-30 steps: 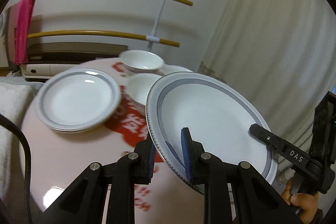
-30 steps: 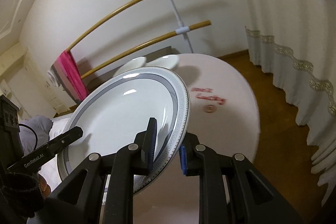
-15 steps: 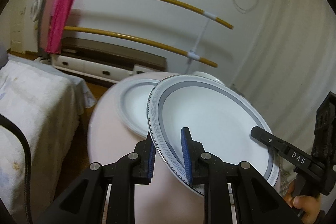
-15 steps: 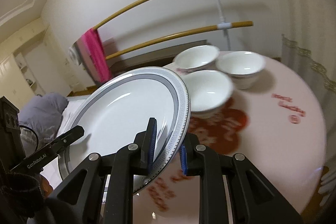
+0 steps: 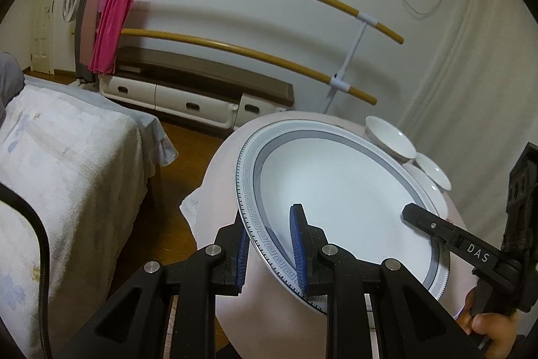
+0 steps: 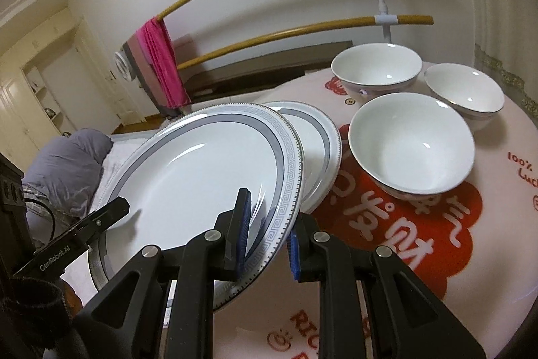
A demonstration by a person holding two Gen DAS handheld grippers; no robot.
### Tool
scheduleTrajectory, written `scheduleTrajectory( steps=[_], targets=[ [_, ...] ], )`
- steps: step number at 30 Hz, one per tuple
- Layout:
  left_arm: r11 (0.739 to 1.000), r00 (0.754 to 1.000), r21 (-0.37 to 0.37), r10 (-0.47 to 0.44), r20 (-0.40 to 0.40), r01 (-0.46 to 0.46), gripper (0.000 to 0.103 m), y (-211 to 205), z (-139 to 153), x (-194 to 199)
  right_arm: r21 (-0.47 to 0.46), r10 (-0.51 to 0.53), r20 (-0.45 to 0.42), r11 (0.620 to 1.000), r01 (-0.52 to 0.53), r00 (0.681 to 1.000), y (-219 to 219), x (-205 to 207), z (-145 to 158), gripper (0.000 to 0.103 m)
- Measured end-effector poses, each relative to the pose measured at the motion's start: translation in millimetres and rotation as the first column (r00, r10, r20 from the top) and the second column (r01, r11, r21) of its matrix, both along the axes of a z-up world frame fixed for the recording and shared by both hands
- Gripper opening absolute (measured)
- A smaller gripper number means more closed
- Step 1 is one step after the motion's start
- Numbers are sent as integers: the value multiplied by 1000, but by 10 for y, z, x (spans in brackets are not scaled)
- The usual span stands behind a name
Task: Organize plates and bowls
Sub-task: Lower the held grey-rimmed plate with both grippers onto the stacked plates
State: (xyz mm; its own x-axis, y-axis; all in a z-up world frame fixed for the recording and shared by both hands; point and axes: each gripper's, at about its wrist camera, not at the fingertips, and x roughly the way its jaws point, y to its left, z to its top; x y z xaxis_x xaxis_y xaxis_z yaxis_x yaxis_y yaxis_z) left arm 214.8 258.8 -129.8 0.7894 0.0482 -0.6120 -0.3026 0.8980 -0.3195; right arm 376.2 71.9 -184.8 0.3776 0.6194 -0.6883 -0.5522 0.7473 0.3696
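Both hand-held grippers, left (image 5: 270,246) and right (image 6: 267,232), pinch the plate (image 6: 201,170) rim; tilting could slide it onto the plate stack (image 6: 322,150) near the tabletop (image 6: 437,275) edge.

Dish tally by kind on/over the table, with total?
Plates: 2 visible — held plate, gripped by left gripper and right gripper; plate on table, may be a stack
Bowls: 3
Total: 5

Left black two-finger gripper (image 5: 270,249), angled downward, blue pads clamped on the rim of a grey-banded white plate (image 5: 336,190). Right black two-finger gripper (image 6: 267,236) pinches the opposite rim likewise; a bare hand (image 5: 487,327) grips its handle.
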Motion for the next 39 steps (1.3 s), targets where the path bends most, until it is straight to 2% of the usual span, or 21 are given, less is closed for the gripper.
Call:
scheduleTrajectory(
  steps=[10,17,26,39],
  targets=[
    [999,999,-5,-37,-37,37,19,265,-178,753,-45,-45,-22,998,44,999,127,208,-149,19],
    [998,996,-12,-55,-68,54,19,347,-302,1081,-89,-89,-10,992,87,996,168,273,-206,20],
    [999,996,-22,-49,-79,47,20,450,-395,1308,-138,-115,21,984,117,993,259,297,-234,22],
    [999,996,-23,-41,-80,39,20,524,-450,1364,-179,-142,26,973,144,990,400,322,-281,25]
  ],
)
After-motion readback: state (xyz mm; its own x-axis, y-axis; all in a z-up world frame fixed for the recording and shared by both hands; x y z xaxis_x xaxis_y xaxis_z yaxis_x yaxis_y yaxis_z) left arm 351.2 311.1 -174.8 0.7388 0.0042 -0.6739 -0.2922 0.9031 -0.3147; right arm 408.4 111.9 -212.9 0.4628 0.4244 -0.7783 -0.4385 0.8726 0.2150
